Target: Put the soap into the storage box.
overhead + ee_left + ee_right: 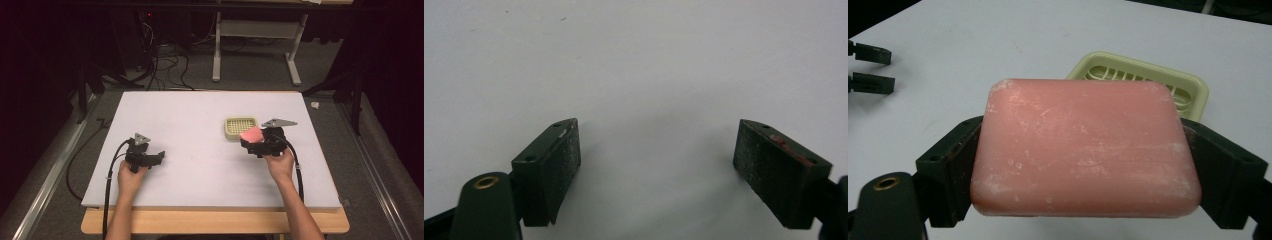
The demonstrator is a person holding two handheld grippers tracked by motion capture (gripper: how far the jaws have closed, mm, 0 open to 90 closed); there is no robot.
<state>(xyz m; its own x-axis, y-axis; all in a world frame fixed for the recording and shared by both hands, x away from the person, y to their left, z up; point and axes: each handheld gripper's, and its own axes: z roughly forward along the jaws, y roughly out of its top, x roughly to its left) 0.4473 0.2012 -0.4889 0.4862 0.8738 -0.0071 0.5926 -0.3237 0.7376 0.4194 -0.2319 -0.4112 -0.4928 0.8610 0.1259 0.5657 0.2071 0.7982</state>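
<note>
A pink bar of soap (pixel 1083 147) sits clamped between the two black jaws of my right gripper (pixel 1083 170), which is shut on it. From above, the soap (pixel 251 134) and right gripper (pixel 256 141) hang just right of a pale yellow slatted soap dish (pixel 239 127) on the white table. Behind the bar, the dish (pixel 1143 80) peeks out. My left gripper (pixel 159 156) rests low at the table's left, jaws spread wide. Its pads (pixel 556 165) hold nothing; the gripper (pixel 656 167) faces bare white surface.
The white board (pixel 190 125) lies on a wooden table whose front edge (pixel 215 222) runs along the bottom. Cables trail from both grippers toward the person. A grey table frame (pixel 255 45) and cords stand on the floor beyond. The left gripper's jaws (pixel 870 67) appear far left.
</note>
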